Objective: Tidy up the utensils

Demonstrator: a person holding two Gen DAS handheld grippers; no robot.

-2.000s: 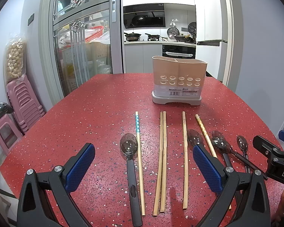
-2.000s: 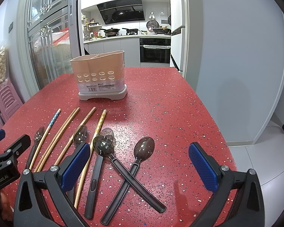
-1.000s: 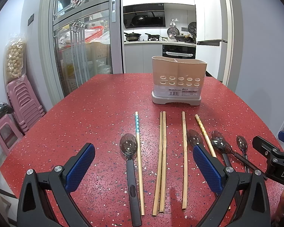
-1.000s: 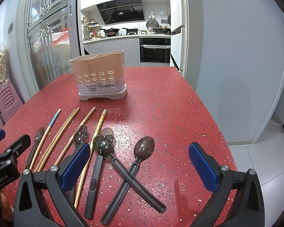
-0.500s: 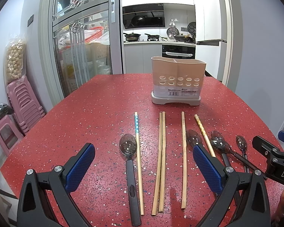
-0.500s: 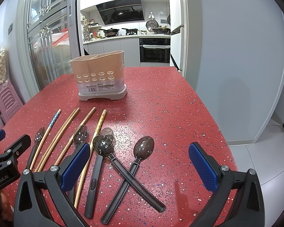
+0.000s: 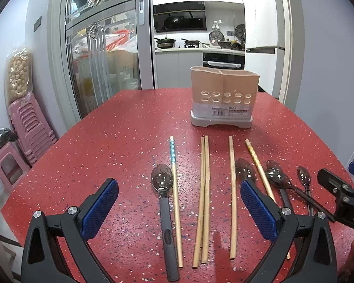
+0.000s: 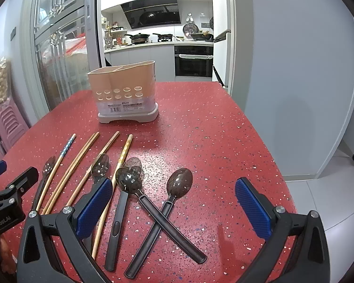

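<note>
A beige utensil holder [image 7: 223,97] stands upright at the far middle of the red table [image 7: 129,127]; it also shows in the right wrist view [image 8: 126,94]. Several wooden chopsticks [image 7: 204,195] and a blue-tipped chopstick [image 7: 175,188] lie in front of it, with a dark spoon [image 7: 164,202] beside them. Further dark spoons [image 8: 153,202] lie crossed on the right. My left gripper [image 7: 179,202] is open and empty above the chopsticks. My right gripper [image 8: 173,202] is open and empty above the crossed spoons.
Pink stacked stools [image 7: 28,127] stand left of the table. A glass sliding door [image 7: 99,54] and a kitchen lie beyond. The table's right edge [image 8: 266,146] drops to a tiled floor by a grey wall.
The left wrist view has drifted very slightly; the utensils sit a touch higher in it. Nothing on the table has moved and both grippers stay open.
</note>
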